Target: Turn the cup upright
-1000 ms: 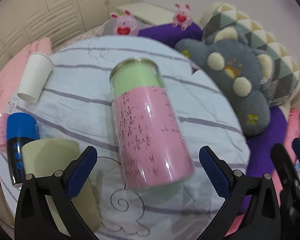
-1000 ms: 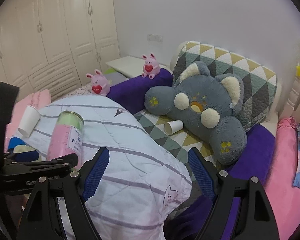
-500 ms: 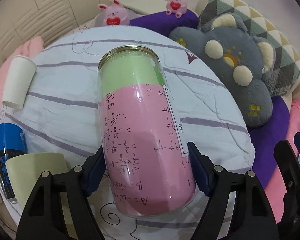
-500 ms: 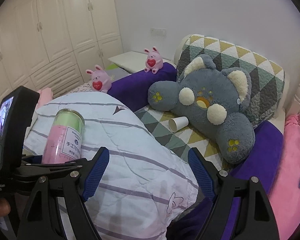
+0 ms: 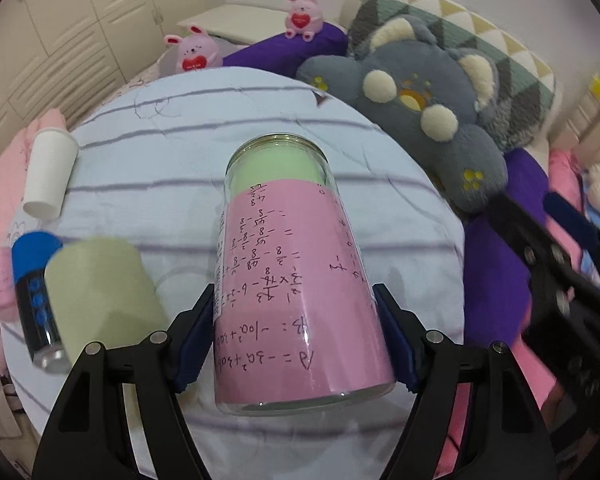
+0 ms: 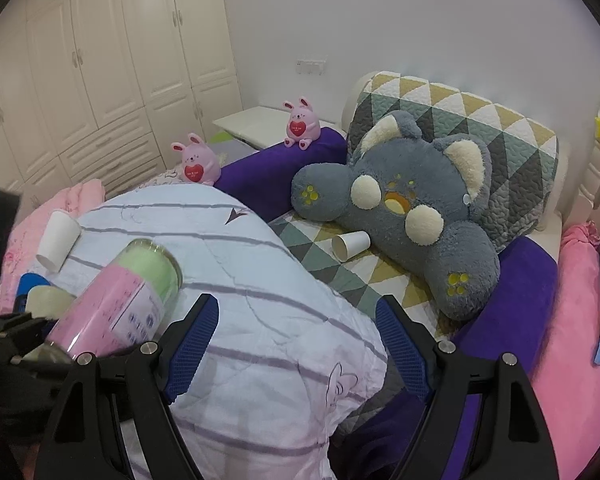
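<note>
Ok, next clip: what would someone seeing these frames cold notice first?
The pink-and-green jar, handwritten sums on its pink wrap, fills the centre, clamped between the left gripper fingers and tilted over the striped quilt. Behind it a big grey plush sprawls against the triangle-patterned pillow. The right gripper hangs open with nothing in it.

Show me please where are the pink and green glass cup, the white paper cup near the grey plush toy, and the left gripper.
pink and green glass cup point(image 5: 296, 280): left wrist view, pink sleeve.
white paper cup point(image 6: 351, 245): right wrist view, side wall.
left gripper point(image 5: 296, 340): left wrist view, midway between fingertips.
</note>
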A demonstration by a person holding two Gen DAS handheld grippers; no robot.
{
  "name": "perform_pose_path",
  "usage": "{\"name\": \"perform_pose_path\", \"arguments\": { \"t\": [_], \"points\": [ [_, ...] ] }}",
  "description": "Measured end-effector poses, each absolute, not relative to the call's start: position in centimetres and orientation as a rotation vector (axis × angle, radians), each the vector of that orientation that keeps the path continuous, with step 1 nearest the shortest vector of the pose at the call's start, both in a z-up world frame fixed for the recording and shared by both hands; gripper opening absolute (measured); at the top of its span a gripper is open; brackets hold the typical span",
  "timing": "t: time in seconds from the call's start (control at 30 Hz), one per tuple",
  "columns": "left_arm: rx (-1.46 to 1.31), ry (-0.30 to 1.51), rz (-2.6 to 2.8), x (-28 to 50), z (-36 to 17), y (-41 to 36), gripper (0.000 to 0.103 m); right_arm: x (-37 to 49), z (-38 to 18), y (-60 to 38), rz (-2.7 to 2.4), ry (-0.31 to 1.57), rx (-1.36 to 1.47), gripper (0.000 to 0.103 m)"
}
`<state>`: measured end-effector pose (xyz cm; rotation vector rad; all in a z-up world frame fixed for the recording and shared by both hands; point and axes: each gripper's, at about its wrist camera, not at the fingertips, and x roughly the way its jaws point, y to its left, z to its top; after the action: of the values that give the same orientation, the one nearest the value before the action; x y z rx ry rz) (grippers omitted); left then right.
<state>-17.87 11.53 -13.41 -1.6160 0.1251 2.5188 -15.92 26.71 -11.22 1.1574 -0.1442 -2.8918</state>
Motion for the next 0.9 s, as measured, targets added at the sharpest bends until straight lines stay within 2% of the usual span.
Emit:
{"name": "perform_pose_path", "arguments": {
  "t": [0.3,0.77,0.9],
  "points": [
    [-1.582,0.166,2.472,-11.8,-13.5,11.4,0.075,-12.1,-10.6,24.9,-2.854,-0.099,1.152,0.082],
    [-1.596,0.084,2.49,-5.5,-14.5,5.8,0.075,-8.5,-11.1,19.9,-2.731,-0.089,1.18,0.082],
    [-1.587,0.012,2.507,-5.0,-14.4,4.3,0.081,-8.0,-11.4,18.4,-2.682,-0.107,1.2,0.082]
  ]
}}
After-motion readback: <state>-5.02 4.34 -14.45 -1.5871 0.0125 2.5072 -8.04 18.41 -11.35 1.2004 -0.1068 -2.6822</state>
